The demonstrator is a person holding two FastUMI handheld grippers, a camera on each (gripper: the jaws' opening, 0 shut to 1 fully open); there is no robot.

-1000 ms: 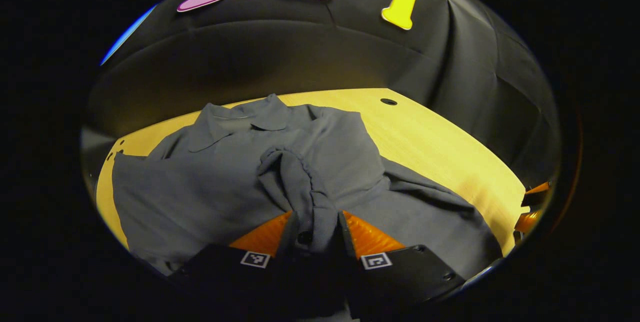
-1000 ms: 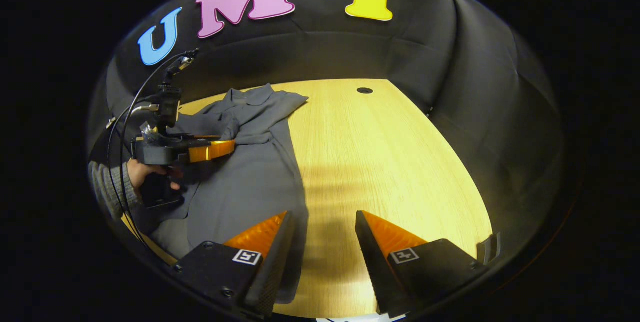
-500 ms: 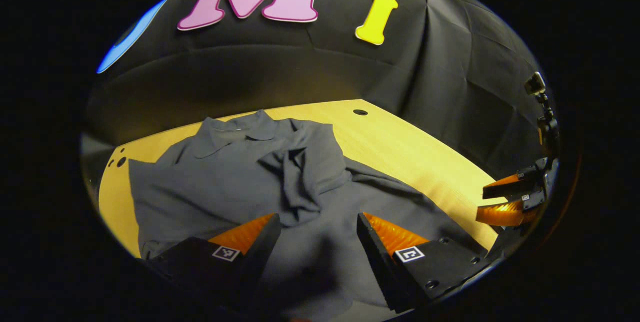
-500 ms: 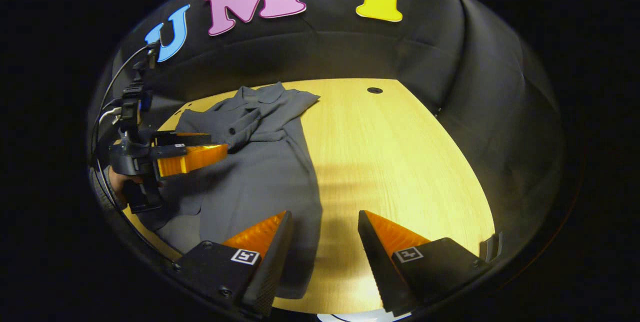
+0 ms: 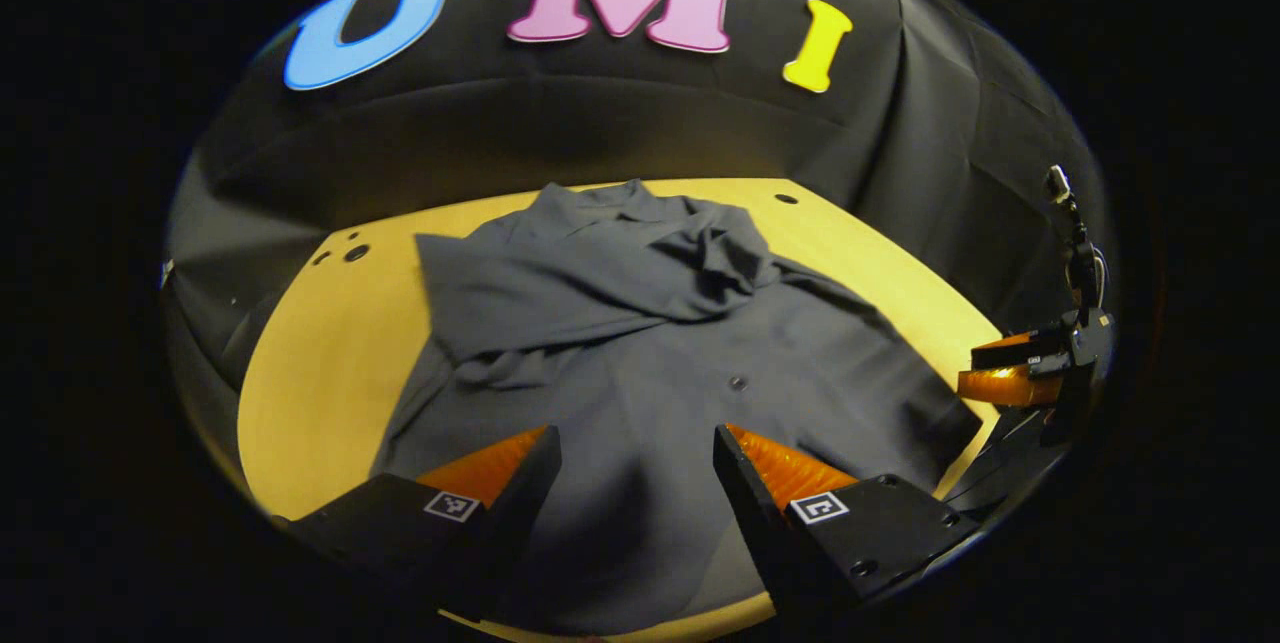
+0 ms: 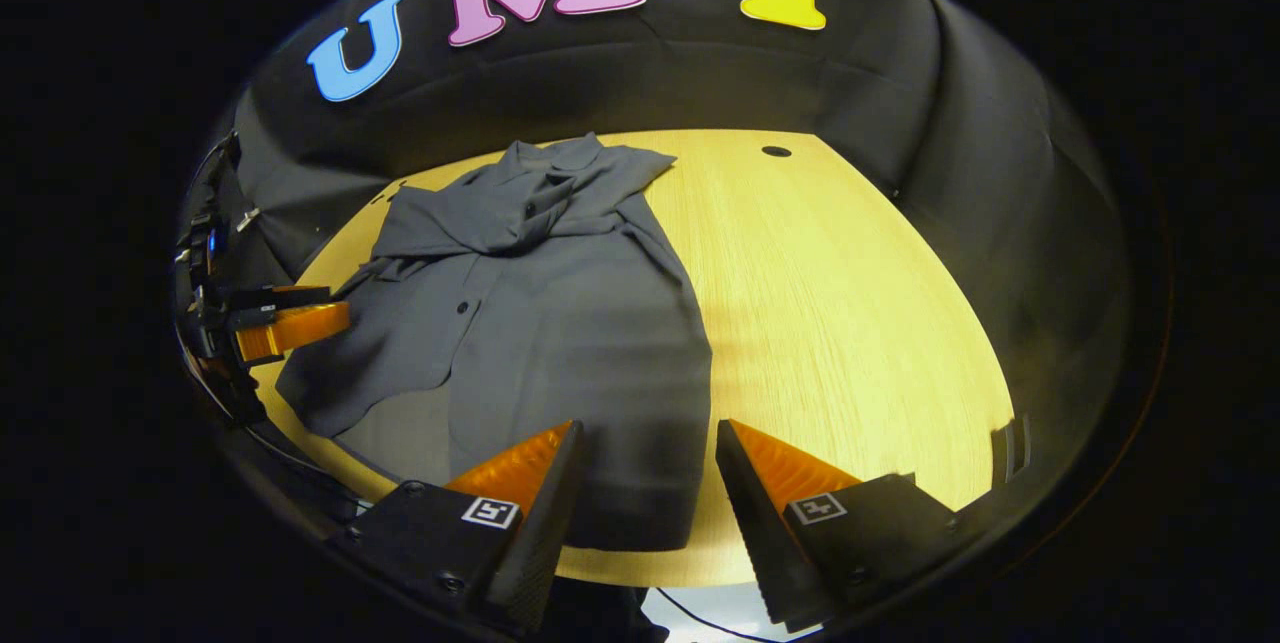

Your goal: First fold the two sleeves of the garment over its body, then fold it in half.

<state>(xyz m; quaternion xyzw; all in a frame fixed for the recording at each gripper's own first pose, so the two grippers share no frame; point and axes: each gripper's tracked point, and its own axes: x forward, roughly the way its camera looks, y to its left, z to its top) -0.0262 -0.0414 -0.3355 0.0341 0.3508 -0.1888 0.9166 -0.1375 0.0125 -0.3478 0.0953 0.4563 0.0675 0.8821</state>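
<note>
a dark grey button-up shirt (image 5: 640, 343) lies on the yellow wooden table (image 5: 320, 363), with its collar (image 6: 560, 155) at the far end near the black wall. both sleeves (image 5: 560, 288) are folded across the chest, bunched and wrinkly where they meet. the lower part of the shirt lies flat and spread out, with small buttons (image 5: 737, 383) down the front. the bottom edge of the shirt is near the front edge of the table.

in the left gripper view, the left gripper (image 5: 632, 458) hangs over the lower part of the shirt. its two fingers are wide apart and hold nothing. you can see shirt cloth in the gap between them.

in the right gripper view, the right gripper (image 6: 645, 453) is over the right bottom corner of the shirt, where the cloth meets bare table. its fingers are wide apart too, with nothing in them.

each gripper can also be seen far off at the side of the other view, well away from the shirt's middle. there is a small round hole (image 6: 775, 151) in the table at the far end, to the right of the collar.
</note>
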